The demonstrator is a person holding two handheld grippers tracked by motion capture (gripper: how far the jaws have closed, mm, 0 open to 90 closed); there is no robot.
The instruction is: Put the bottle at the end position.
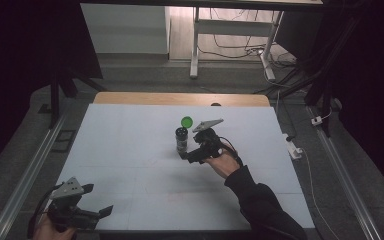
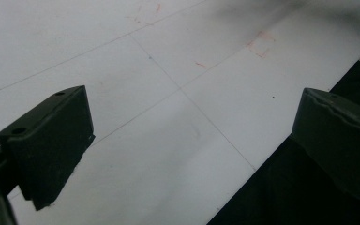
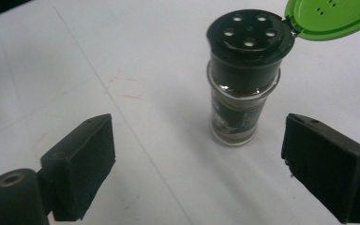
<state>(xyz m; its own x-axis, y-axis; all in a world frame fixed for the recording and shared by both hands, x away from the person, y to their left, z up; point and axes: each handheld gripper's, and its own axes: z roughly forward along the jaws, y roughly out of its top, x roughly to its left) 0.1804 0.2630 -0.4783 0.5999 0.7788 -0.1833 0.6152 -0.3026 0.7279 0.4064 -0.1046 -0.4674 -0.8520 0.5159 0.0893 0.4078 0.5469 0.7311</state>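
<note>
My white surface [image 1: 130,150] is matte, crossed by thin pencil lines and faint red marks, with a wooden edge at the far side and cables on the dim floor beyond. Near its middle stands a glass spice shaker [image 3: 243,89]: black perforated top, green flip lid [image 3: 330,18] open, label unreadable. My right claw [image 3: 197,164] gapes toward it, released; my left claw [image 2: 192,150] gapes too, at the near edge.

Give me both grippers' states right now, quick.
Left gripper: open, holding nothing, over the table's near edge.
Right gripper: open, holding nothing, jaws apart in front of the spice shaker, whose green flip lid is open.
</note>
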